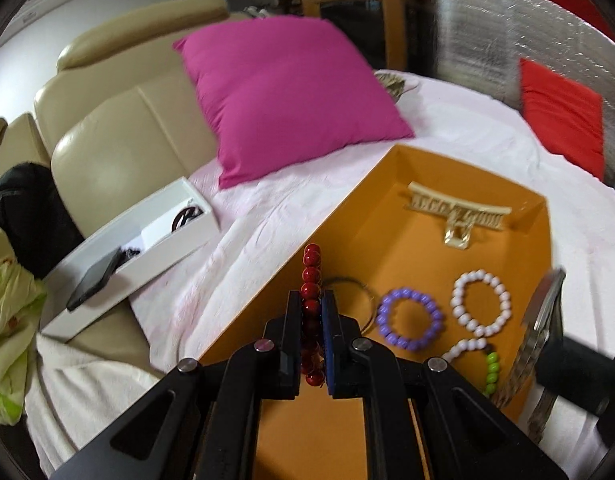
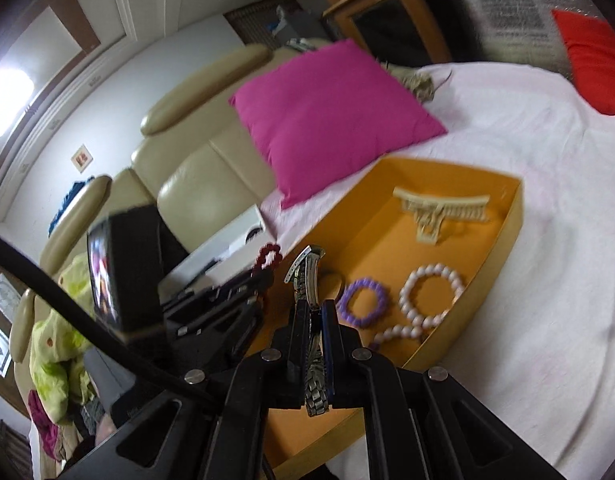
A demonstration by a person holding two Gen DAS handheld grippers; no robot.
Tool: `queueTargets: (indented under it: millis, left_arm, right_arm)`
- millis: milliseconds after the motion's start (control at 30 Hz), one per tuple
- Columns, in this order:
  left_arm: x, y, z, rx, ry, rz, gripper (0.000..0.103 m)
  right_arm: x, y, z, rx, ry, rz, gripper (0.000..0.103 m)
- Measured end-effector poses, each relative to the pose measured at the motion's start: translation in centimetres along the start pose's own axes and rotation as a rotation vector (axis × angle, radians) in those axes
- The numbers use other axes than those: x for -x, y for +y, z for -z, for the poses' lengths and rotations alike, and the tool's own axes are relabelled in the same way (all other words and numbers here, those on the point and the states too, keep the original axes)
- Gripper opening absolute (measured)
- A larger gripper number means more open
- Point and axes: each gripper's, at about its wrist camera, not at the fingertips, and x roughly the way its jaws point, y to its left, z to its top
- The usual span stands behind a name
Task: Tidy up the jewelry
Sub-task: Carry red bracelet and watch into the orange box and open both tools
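The left gripper (image 1: 312, 300) is pinched on a red bead bracelet (image 1: 311, 272), which stands upright between its pads, its top beads rising past the fingertips over the near left wall of the orange tray (image 1: 407, 168). The right gripper (image 2: 312, 308) is clamped on a metal watch (image 2: 307, 280), whose band runs out beyond the tips above the tray's near left part. On the tray floor lie a cream hair claw (image 1: 459, 216) by the far wall, a purple bead bracelet (image 1: 410, 324) and a white bead bracelet (image 1: 481, 304) near the right wall. The tray sits on a white bed cover (image 2: 527, 128).
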Motion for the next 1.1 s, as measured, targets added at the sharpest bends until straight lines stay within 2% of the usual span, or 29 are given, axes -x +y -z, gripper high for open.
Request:
queueTargets:
  millis: [267,567,733,767,833,867,900,967,1033,1100]
  left_arm:
    - [-2.5,1.3,1.1,0.032,0.111,-0.056,0.009]
    - [-4.8,1.3,2.1,0.037,0.228,-0.067,0.009]
    - [-5.7,1.0,2.4,0.031,0.272,-0.073,0.01]
    - [-5.8,0.9,2.4,0.028,0.274,-0.075,0.013]
    - [-5.7,0.8,2.3,0.025,0.274,-0.079,0.03]
    - [-5.4,0.8,2.2,0.023,0.26,-0.085,0.044]
    - [-4.8,0.7,1.9,0.017,0.229,-0.101,0.056]
    - [-3.6,0.7,1.4,0.013,0.162,-0.129,0.068]
    - [-1.6,0.7,1.1,0.014,0.082,-0.146,0.07]
    - [0.2,0.7,1.2,0.006,0.038,-0.162,0.077]
  right_arm:
    - [-2.1,0.3,1.8,-0.009,0.074,0.004,0.007]
    - [-4.5,-0.4,2.9,-0.003,0.135,0.11,0.007]
    - [-4.4,-1.0,3.0,-0.025,0.139,0.136,0.012]
    - [-4.2,-1.1,2.9,-0.03,0.132,0.141,0.013]
    - [-3.9,-1.4,2.5,-0.041,0.126,0.145,0.013]
    - [-3.6,-1.5,2.3,-0.051,0.12,0.142,0.015]
    - [-3.2,-1.6,2.1,-0.058,0.108,0.135,0.017]
    - [-2.6,-1.6,1.7,-0.06,0.086,0.133,0.021]
    - [-1.6,-1.5,1.3,-0.06,0.07,0.128,0.026]
    - [-0.6,-1.2,0.9,-0.05,0.052,0.127,0.033]
